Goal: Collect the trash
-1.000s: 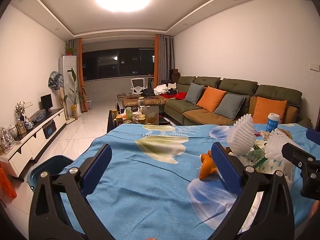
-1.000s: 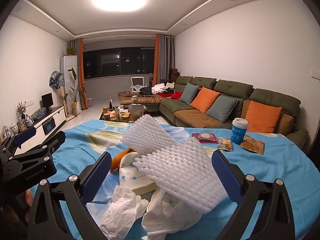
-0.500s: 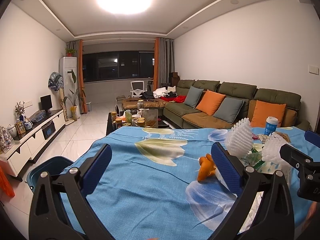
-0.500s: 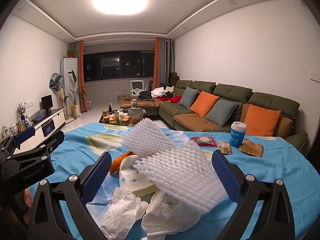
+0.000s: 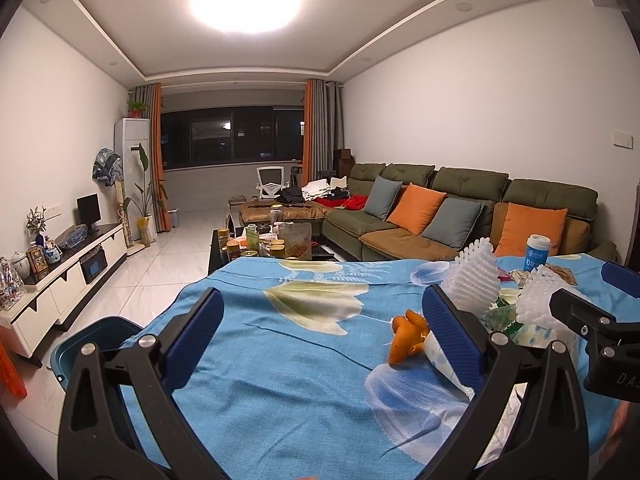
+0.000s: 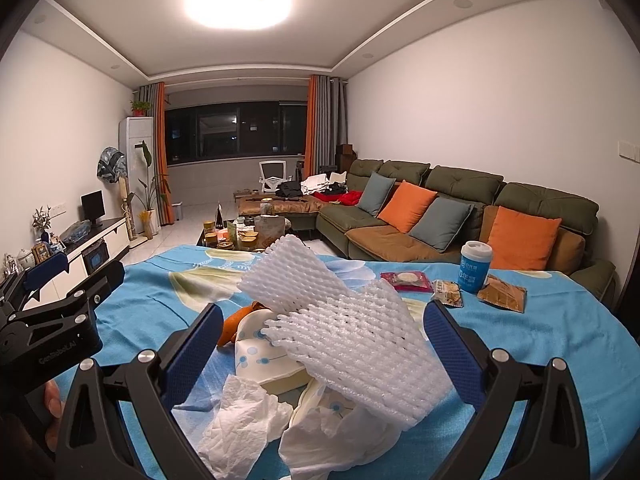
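A pile of trash lies on the blue flowered tablecloth (image 6: 540, 344): two white foam fruit nets (image 6: 352, 332), crumpled white tissues (image 6: 240, 420), a patterned paper bowl (image 6: 260, 356) and orange peel (image 6: 234, 326). My right gripper (image 6: 320, 356) stands open just before the pile, with the nets between its fingers' lines but untouched. My left gripper (image 5: 324, 336) is open over bare cloth, left of the orange peel (image 5: 406, 336) and foam nets (image 5: 476, 276). The right gripper's body (image 5: 600, 332) shows at the right edge of the left wrist view.
Beyond the pile lie snack packets (image 6: 448, 292) and a blue-white cup (image 6: 474, 266). A dark blue bin (image 5: 86, 344) stands on the floor at the table's left corner. A cluttered coffee table (image 5: 264, 244), green sofa (image 5: 460, 216) and TV cabinet (image 5: 60, 280) lie further off.
Both views have tilted up slightly, so the table sits lower in frame. Both grippers stay open and nothing in the pile has moved.
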